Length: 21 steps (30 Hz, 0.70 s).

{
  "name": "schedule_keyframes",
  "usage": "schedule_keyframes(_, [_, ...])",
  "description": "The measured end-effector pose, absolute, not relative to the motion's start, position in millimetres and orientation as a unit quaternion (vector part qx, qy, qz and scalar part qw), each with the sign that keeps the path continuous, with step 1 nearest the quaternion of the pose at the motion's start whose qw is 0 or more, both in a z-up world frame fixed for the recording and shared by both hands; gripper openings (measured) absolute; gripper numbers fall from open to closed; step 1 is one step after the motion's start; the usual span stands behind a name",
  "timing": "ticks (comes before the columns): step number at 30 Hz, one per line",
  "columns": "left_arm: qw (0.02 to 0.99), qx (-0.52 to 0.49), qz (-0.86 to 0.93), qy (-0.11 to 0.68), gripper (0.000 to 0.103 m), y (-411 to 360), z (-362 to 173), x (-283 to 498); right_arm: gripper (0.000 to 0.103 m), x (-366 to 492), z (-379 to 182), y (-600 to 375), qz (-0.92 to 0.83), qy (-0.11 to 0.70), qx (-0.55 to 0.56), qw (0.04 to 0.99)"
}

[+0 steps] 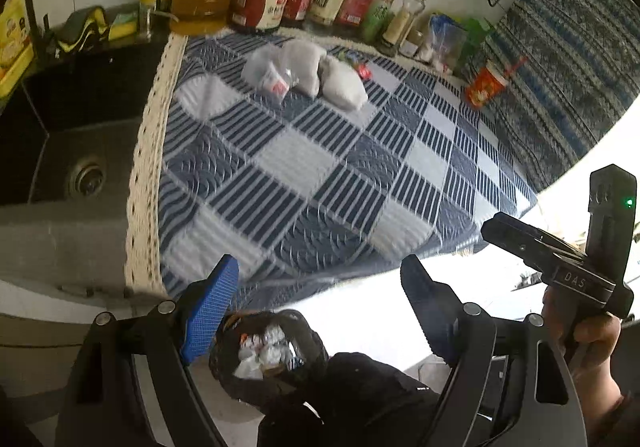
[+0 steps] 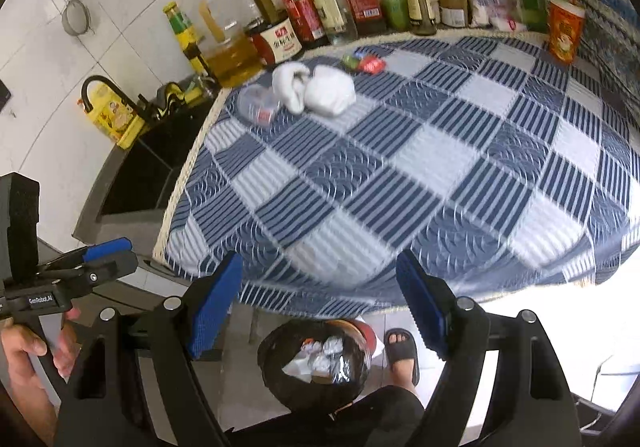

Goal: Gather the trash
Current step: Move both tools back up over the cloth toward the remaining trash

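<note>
Above the bin bag [image 2: 316, 363] at lower frame, we hold both the left gripper [image 1: 320, 311] and right gripper [image 2: 320, 307] wide open, empty; crumpled trash [image 2: 316, 89] lies far ahead on the surface [image 2: 440, 167].

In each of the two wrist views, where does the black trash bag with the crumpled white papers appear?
Left wrist view: the black trash bag is at the bottom centre, just right of the left blue pad.
Right wrist view: the black trash bag is at the bottom centre, below the cloth edge, beside a sandalled foot.
Shared landmark: the white crumpled tissues on the checked tablecloth.
</note>
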<state>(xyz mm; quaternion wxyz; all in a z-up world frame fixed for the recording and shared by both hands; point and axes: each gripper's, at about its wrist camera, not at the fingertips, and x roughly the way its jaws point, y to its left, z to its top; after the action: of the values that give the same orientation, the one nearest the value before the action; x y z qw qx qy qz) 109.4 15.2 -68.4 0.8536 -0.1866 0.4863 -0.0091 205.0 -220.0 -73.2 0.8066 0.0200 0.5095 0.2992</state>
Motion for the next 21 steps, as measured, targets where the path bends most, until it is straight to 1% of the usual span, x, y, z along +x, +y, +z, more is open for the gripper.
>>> schedule_keyframes(12, [0.859,-0.190,0.035,0.475,0.081,17,-51,190,0.078,296,-59,-204,0.350,0.479,-0.009,0.805])
schedule_keyframes(21, [0.847,-0.193,0.065,0.491,0.081,21,-62,239,0.078,352,-77,-185,0.394,0.495,-0.027,0.774])
